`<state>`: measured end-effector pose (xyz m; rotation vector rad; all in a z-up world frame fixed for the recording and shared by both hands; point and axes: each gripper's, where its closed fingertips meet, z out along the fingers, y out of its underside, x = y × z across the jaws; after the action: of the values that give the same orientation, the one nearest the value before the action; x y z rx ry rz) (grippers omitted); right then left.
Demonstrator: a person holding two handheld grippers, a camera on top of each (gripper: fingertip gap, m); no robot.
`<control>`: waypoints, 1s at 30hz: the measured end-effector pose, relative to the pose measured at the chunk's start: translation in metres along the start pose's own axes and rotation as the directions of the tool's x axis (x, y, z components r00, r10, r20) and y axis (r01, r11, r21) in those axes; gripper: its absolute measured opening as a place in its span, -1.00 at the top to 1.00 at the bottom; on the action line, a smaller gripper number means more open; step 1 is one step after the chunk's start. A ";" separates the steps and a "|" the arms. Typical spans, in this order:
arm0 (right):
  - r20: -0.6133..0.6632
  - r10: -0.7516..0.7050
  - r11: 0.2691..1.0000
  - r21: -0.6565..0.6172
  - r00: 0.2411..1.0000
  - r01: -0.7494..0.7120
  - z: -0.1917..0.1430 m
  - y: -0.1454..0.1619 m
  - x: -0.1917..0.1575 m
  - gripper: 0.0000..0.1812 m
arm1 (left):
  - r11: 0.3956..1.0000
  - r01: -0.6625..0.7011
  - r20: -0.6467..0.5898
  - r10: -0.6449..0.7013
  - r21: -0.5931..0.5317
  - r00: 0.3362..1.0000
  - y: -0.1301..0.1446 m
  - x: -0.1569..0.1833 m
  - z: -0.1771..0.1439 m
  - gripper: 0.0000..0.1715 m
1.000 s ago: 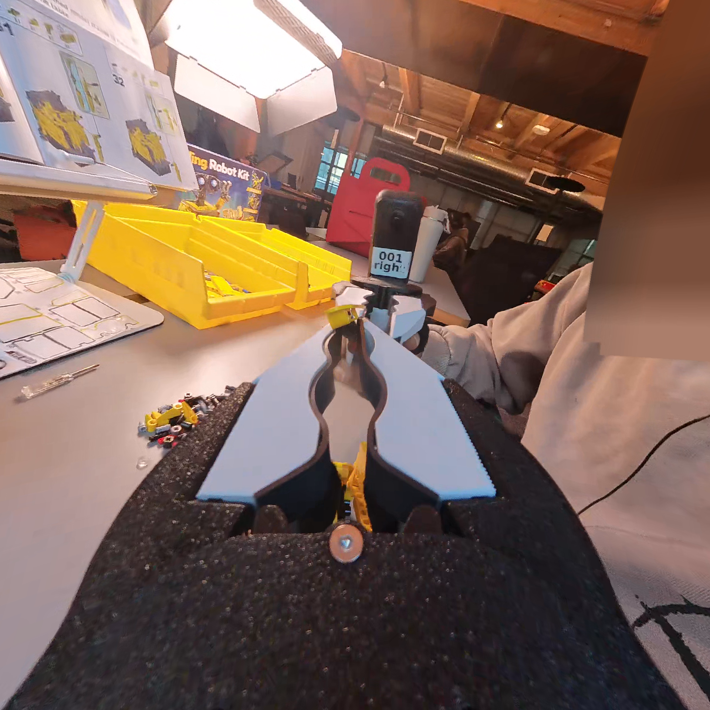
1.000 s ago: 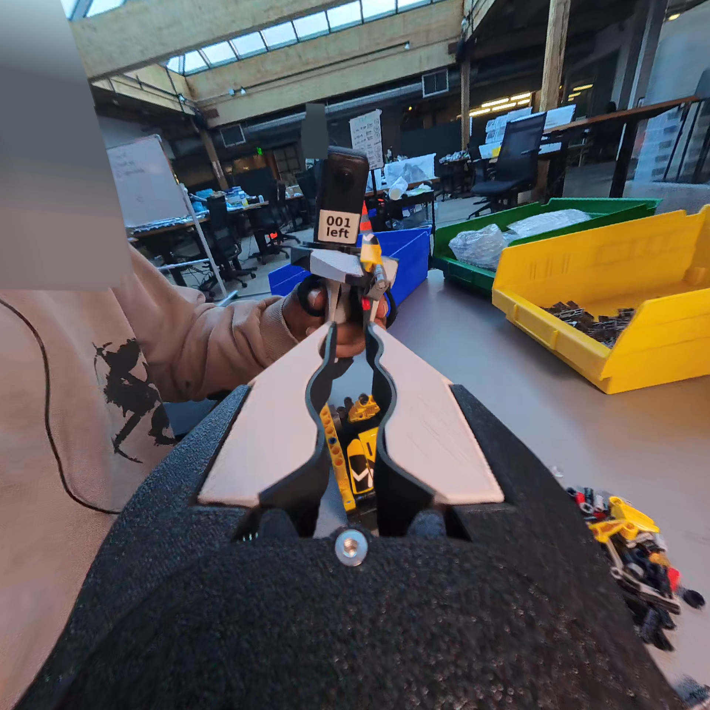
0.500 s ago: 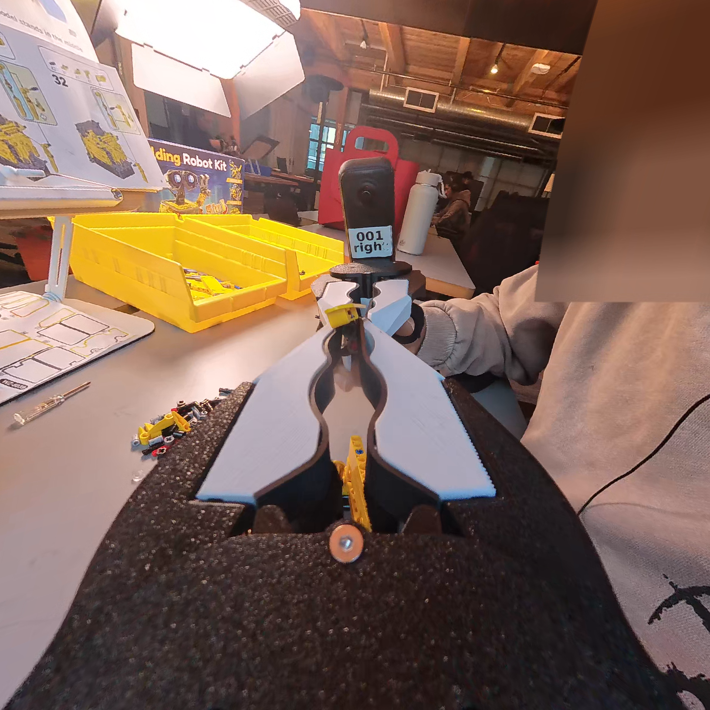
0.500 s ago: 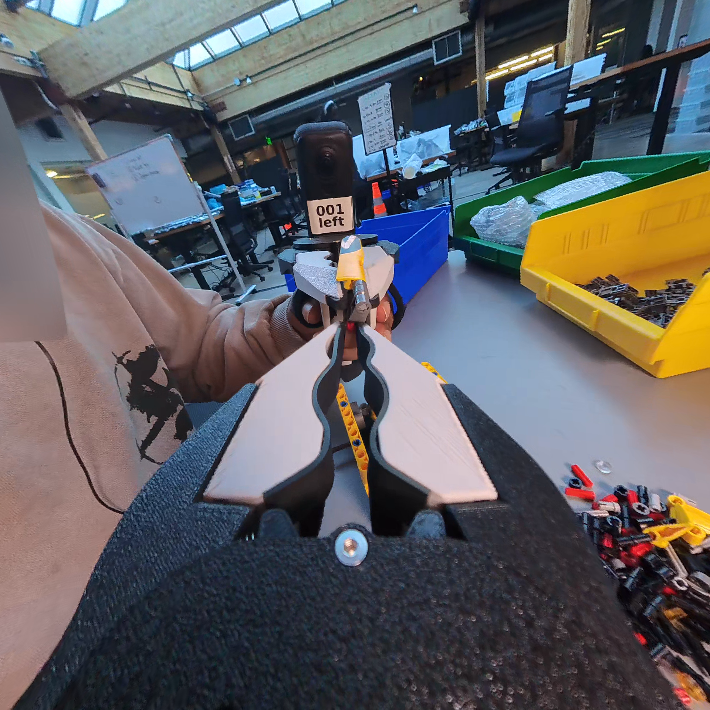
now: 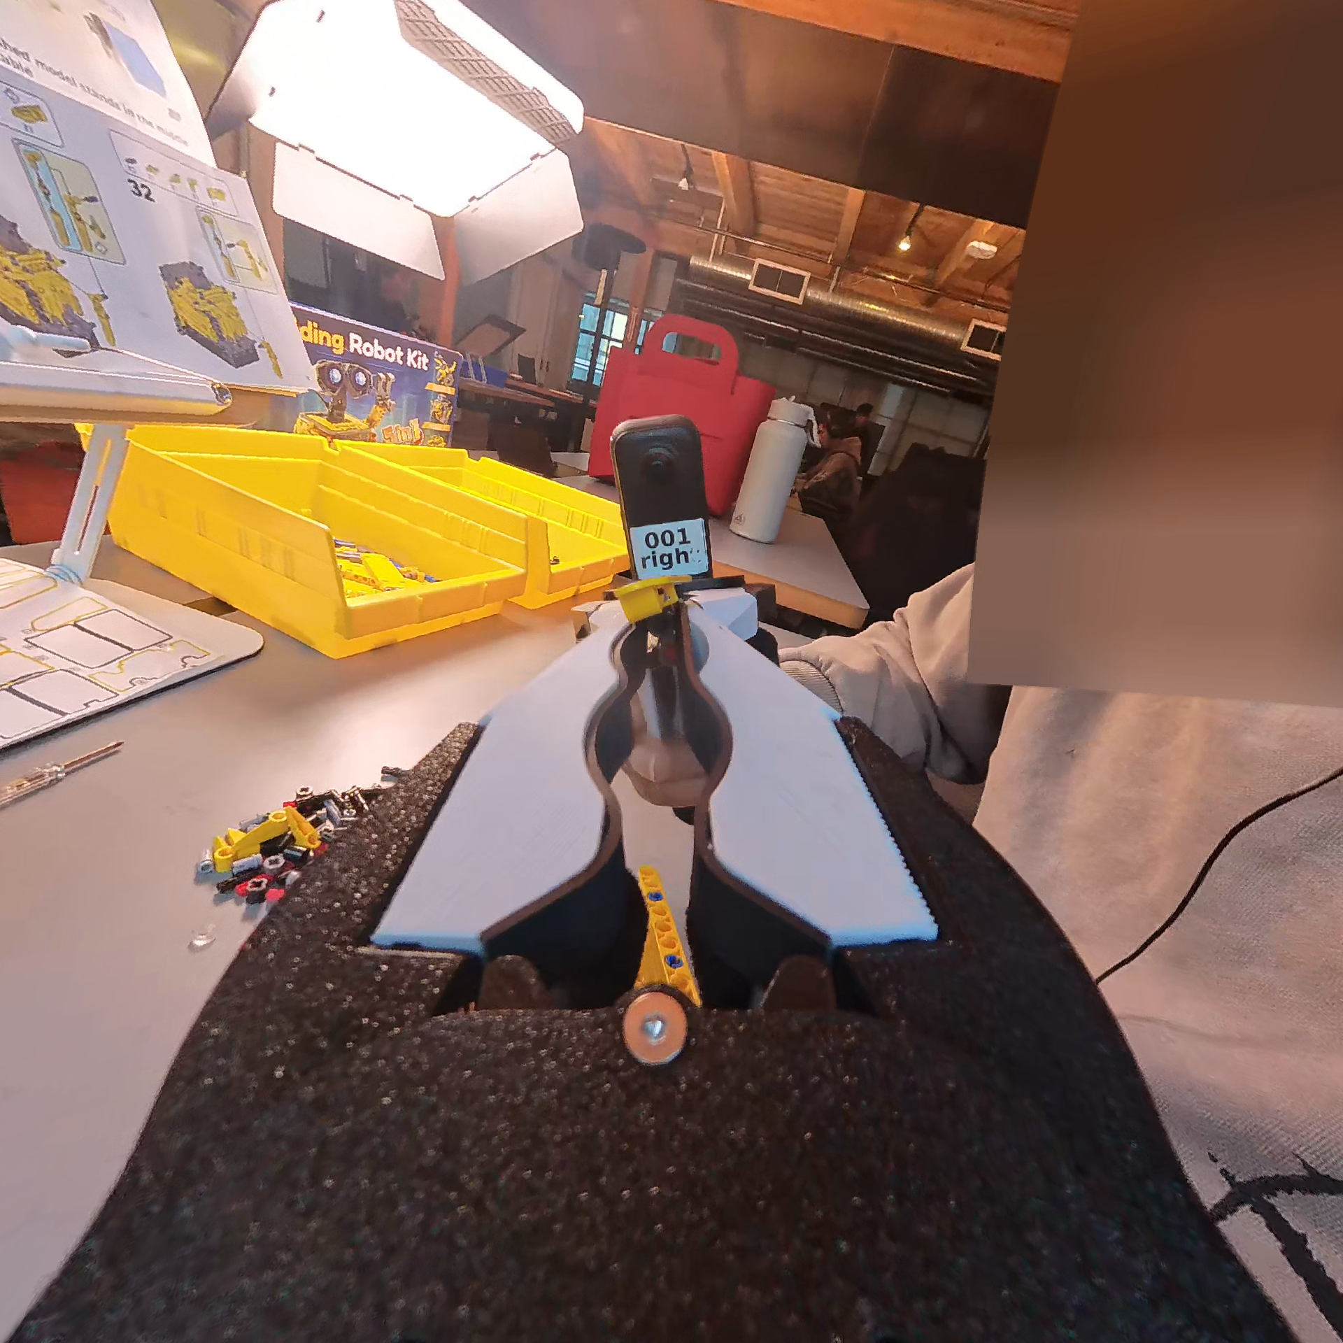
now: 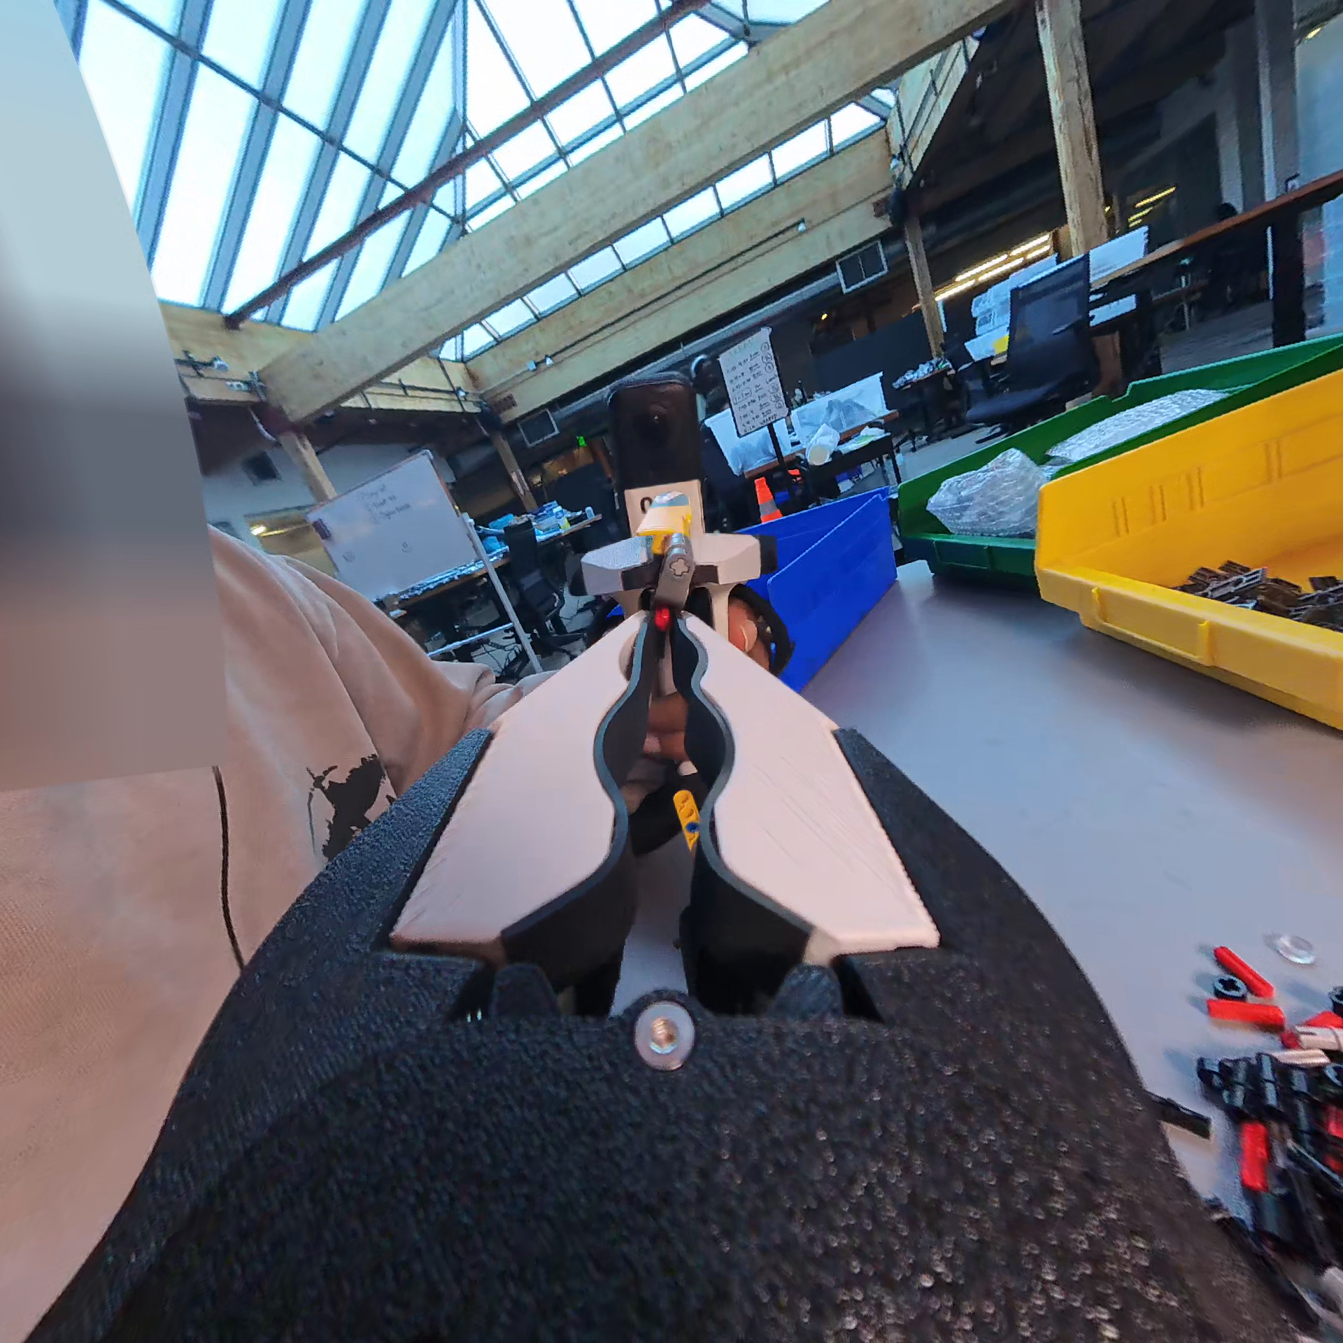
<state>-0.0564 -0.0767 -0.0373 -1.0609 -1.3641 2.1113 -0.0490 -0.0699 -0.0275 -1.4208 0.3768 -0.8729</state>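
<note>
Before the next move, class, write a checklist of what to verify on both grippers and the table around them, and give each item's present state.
1. Left gripper fingers shut on the yellow-and-grey part: ok.
2. Right gripper fingers shut on the red pin: ok.
3. Pin lined up with a hole in the part: cannot tell, too small.
4. Pile of small parts apart from both grippers: ok.
5. Yellow beam lying below, untouched by the fingers: ok.
</note>
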 end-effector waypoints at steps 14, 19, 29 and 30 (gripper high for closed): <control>-0.042 0.047 0.999 0.025 0.998 -0.046 0.002 -0.001 0.006 0.96 | 1.000 -0.011 0.022 0.010 0.029 1.000 -0.001 -0.005 -0.001 0.93; -0.049 0.106 0.991 0.089 0.993 -0.101 0.004 -0.007 0.009 0.96 | 0.998 -0.023 0.054 0.019 0.063 0.998 -0.005 -0.009 -0.002 0.93; -0.033 0.151 0.979 0.144 0.988 -0.145 0.010 -0.014 0.016 0.97 | 0.992 0.028 0.067 -0.036 0.120 0.997 -0.012 -0.017 -0.006 0.93; -0.029 0.145 0.981 0.138 0.989 -0.139 0.010 -0.014 0.017 0.98 | 0.992 0.044 0.063 -0.052 0.119 0.997 -0.011 -0.018 -0.006 0.93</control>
<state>-0.0757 -0.0648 -0.0290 -1.1678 -1.1389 2.2366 -0.0680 -0.0603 -0.0226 -1.3504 0.2377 -0.8708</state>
